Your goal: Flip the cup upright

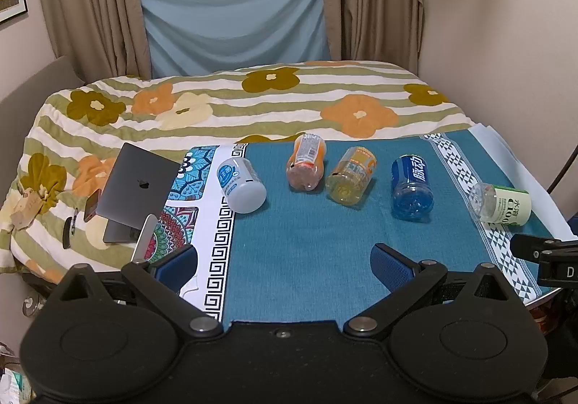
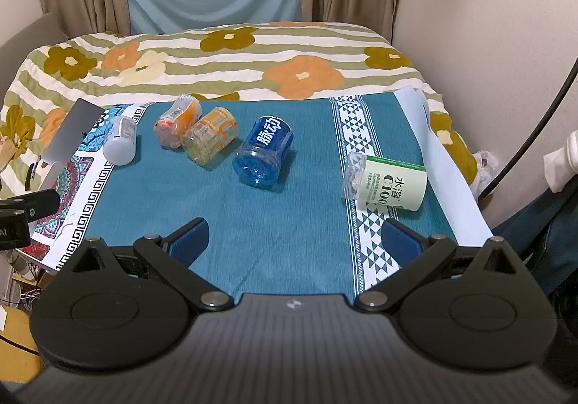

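Observation:
Several cut-bottle cups lie on their sides on the teal tablecloth (image 1: 296, 238): a white one (image 1: 241, 185), an orange one (image 1: 305, 162), a yellow one (image 1: 351, 176), a blue one (image 1: 412, 183) and a green-labelled one (image 1: 502, 203). The same cups show in the right wrist view: white (image 2: 121, 140), orange (image 2: 177, 120), yellow (image 2: 210, 139), blue (image 2: 263, 155), green-labelled (image 2: 386, 182). My left gripper (image 1: 283, 259) is open and empty, near the front edge, short of the cups. My right gripper (image 2: 294, 238) is open and empty, with the green-labelled cup just beyond its right finger.
A grey laptop (image 1: 139, 185) leans at the table's left edge with a phone (image 1: 144, 239) beside it. A bed with a flowered blanket (image 1: 253, 104) lies behind the table. A wall (image 2: 487, 43) stands to the right. The other gripper's tip (image 1: 542, 252) shows at right.

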`<action>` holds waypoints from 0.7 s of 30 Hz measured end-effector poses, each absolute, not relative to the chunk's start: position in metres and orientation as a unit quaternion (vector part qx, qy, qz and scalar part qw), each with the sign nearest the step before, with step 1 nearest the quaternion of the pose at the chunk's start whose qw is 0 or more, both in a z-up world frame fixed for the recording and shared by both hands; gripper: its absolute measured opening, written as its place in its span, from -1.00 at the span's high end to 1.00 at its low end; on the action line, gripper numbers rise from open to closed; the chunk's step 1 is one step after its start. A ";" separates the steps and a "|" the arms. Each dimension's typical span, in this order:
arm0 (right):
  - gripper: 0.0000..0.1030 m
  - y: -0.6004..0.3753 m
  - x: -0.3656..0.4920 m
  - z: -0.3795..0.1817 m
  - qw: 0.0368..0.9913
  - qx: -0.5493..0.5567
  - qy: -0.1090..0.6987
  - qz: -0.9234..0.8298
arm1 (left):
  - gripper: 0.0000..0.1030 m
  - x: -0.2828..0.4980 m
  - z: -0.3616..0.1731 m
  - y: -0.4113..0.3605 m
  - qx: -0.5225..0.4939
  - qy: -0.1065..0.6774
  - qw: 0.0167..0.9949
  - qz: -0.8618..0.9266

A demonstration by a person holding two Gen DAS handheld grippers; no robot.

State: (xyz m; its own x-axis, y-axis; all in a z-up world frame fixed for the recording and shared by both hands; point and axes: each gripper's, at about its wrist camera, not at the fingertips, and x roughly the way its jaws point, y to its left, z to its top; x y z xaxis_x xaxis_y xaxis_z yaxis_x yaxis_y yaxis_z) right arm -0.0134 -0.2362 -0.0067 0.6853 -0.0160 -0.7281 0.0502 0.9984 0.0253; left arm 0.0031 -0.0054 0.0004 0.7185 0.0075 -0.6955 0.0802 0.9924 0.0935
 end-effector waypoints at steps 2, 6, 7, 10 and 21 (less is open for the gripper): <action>-1.00 -0.236 -0.013 -0.007 0.918 0.021 0.396 -0.018 | -1.00 0.003 0.000 -0.005 0.058 0.375 0.925 -0.020; -1.00 -0.236 -0.013 -0.006 0.918 0.020 0.395 -0.018 | -1.00 0.003 0.000 -0.005 0.058 0.375 0.925 -0.019; -1.00 -0.235 -0.013 -0.006 0.918 0.020 0.395 -0.019 | -1.00 0.003 0.000 -0.005 0.058 0.375 0.925 -0.019; -1.00 -0.235 -0.012 -0.006 0.918 0.023 0.395 -0.018 | -1.00 0.005 0.002 -0.002 0.056 0.377 0.925 -0.019; -1.00 -0.228 0.002 -0.002 0.919 0.025 0.393 -0.009 | -1.00 0.039 0.011 0.015 0.047 0.394 0.918 -0.009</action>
State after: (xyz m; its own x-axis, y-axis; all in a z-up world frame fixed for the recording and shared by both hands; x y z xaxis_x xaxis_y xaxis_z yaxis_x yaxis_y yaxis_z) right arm 0.0019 -0.2282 -0.0019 0.6902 0.0026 -0.7236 0.0370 0.9986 0.0389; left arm 0.0386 0.0149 0.0106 0.6893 0.0205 -0.7242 0.0532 0.9955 0.0788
